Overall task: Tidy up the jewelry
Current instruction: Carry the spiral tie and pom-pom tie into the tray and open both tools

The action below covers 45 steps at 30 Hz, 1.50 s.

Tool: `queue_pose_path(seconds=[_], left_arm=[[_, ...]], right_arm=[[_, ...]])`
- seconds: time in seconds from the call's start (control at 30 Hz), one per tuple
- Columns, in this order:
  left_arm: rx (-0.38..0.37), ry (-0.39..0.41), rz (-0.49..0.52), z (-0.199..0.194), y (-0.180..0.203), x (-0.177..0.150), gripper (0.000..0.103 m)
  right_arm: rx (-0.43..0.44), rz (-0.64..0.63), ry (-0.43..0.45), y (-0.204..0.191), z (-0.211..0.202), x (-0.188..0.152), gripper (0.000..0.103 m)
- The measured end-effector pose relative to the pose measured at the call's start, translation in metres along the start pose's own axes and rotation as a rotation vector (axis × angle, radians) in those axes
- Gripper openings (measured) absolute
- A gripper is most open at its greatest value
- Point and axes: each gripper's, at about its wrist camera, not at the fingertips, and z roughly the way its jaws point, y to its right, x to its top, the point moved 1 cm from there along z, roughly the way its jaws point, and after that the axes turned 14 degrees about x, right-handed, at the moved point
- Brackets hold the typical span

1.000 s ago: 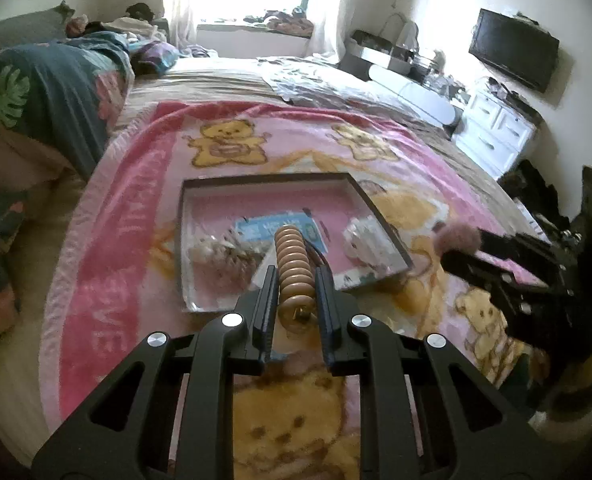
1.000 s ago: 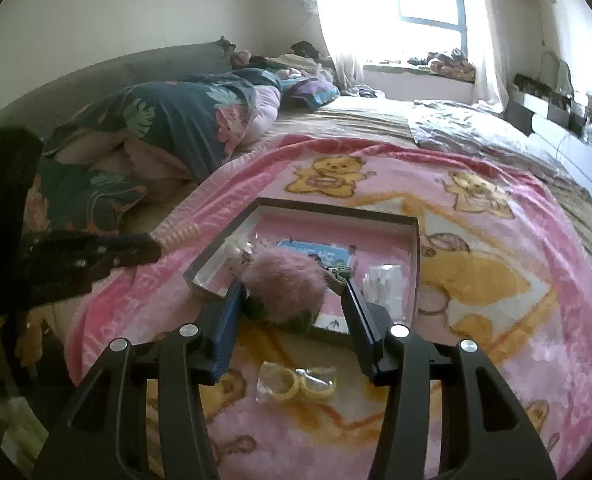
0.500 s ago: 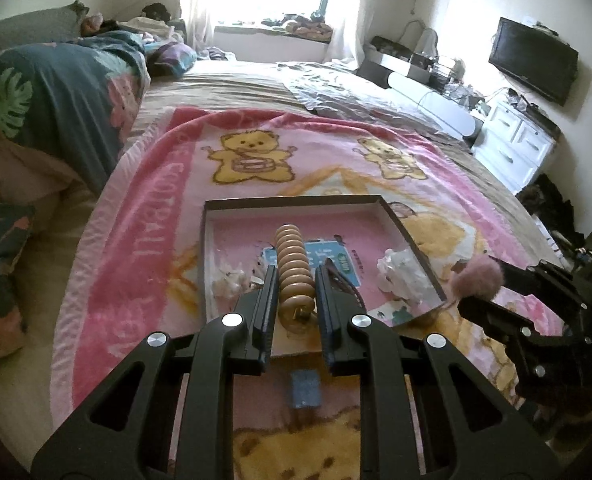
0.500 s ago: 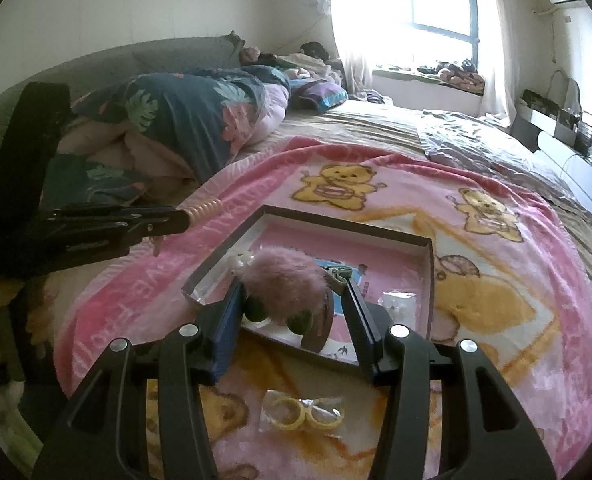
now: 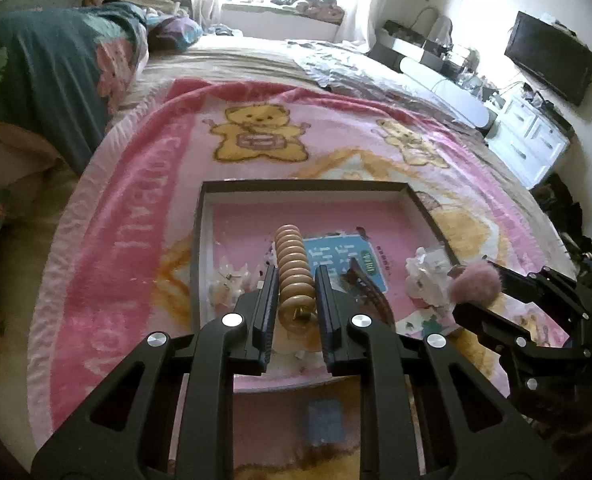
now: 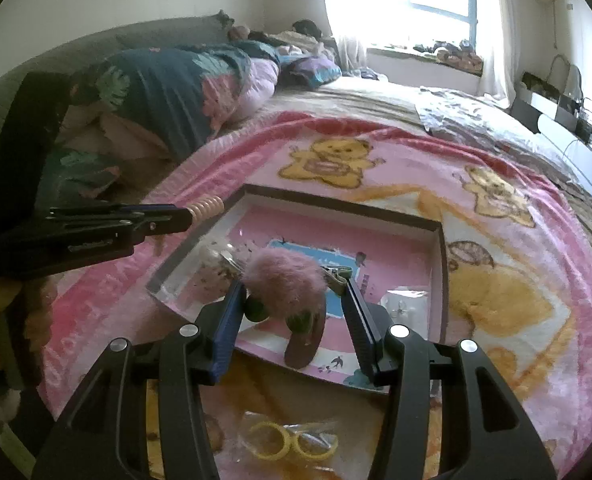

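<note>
My left gripper [image 5: 296, 280] is shut on a tan spiral hair tie [image 5: 290, 248], which sticks out forward over the near part of the tray [image 5: 303, 185]. The tray is a shallow dark-rimmed box with a pink floor on the blanket. My right gripper [image 6: 294, 284] is shut on a fluffy pink pom-pom hair piece [image 6: 284, 280] with green beads under it, above the tray's [image 6: 335, 200] near edge. In the right wrist view the left gripper [image 6: 188, 216] comes in from the left with the hair tie [image 6: 210, 205] at the tray's left corner. The pom-pom [image 5: 475, 283] shows at right in the left wrist view.
In the tray lie a blue card [image 5: 343, 260], clear packets [image 5: 232, 280], a white packet [image 5: 423, 276] and a brown hair clip [image 5: 365, 284]. A bag with yellow rings [image 6: 292, 438] lies on the pink bear blanket [image 6: 495, 300] in front of the tray. Piled bedding [image 6: 168, 92] is at the left.
Both grippers have moved forward and down toward the tray, which now looks closer and larger. Each still holds its piece.
</note>
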Motion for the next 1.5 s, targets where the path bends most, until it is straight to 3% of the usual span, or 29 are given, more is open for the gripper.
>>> queue_pose_path(seconds=[0.33,0.97,1.43,1.5], left_arm=[[0.044,-0.028,0.028,0.038,0.002,-0.002,0.012],[0.029,-0.058,0.069,0.063,0.024,-0.003,0.012],[0.031,-0.035,0.092,0.050,0.038,0.000,0.012],[0.032,-0.031,0.090,0.047,0.038,0.000,0.017]], right_arm=[[-0.021,0.045,-0.052,0.023,0.032,-0.008,0.048],[-0.036,0.125,-0.083,0.048,0.046,-0.023,0.051],[-0.028,0.156,-0.022,0.047,0.007,-0.027,0.073],[-0.029,0.160,-0.006,0.046,-0.001,-0.027,0.077]])
